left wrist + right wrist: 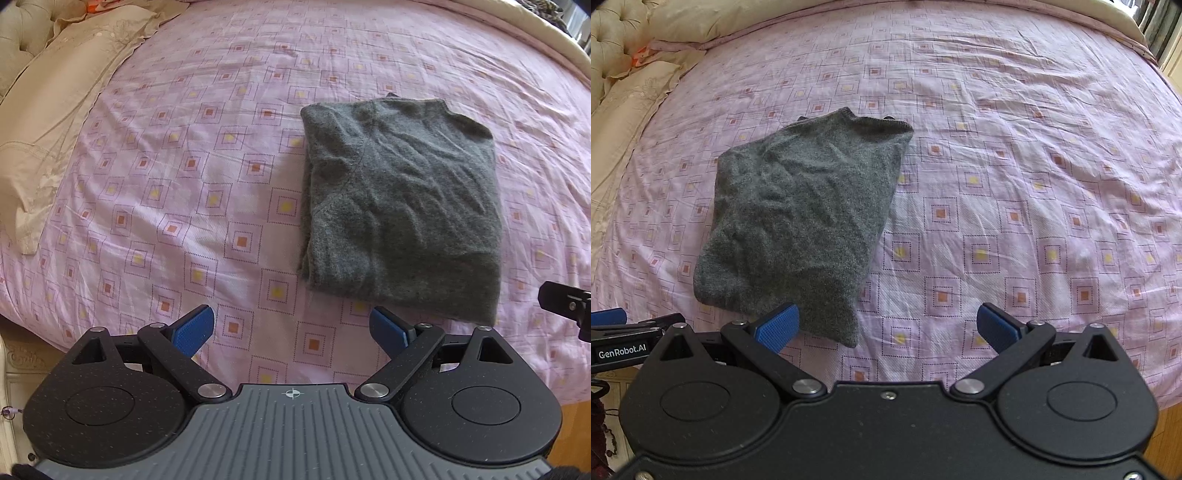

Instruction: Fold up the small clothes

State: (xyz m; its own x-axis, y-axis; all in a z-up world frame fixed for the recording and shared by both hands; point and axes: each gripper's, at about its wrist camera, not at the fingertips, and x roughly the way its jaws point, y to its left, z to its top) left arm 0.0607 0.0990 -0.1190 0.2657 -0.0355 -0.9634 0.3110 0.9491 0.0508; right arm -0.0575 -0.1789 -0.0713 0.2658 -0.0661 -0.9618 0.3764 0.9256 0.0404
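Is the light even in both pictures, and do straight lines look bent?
Left wrist view: soft daylight, sweater sharp, bed edge bows strongly from fisheye. Right wrist view: same soft light, faint shadow beside the sweater, sheet squares stretch outward.

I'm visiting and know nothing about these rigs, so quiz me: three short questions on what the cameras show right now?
1. True or false: the left hand-held gripper is clamped on the grey sweater.
2. What does the sweater lie on: A) a wooden table, B) a pink patterned bedsheet, C) a basket?
3. What colour are the pads on the right hand-held gripper?

Key: 1 false, both stand open and hold nothing; 2 B; 3 blue.
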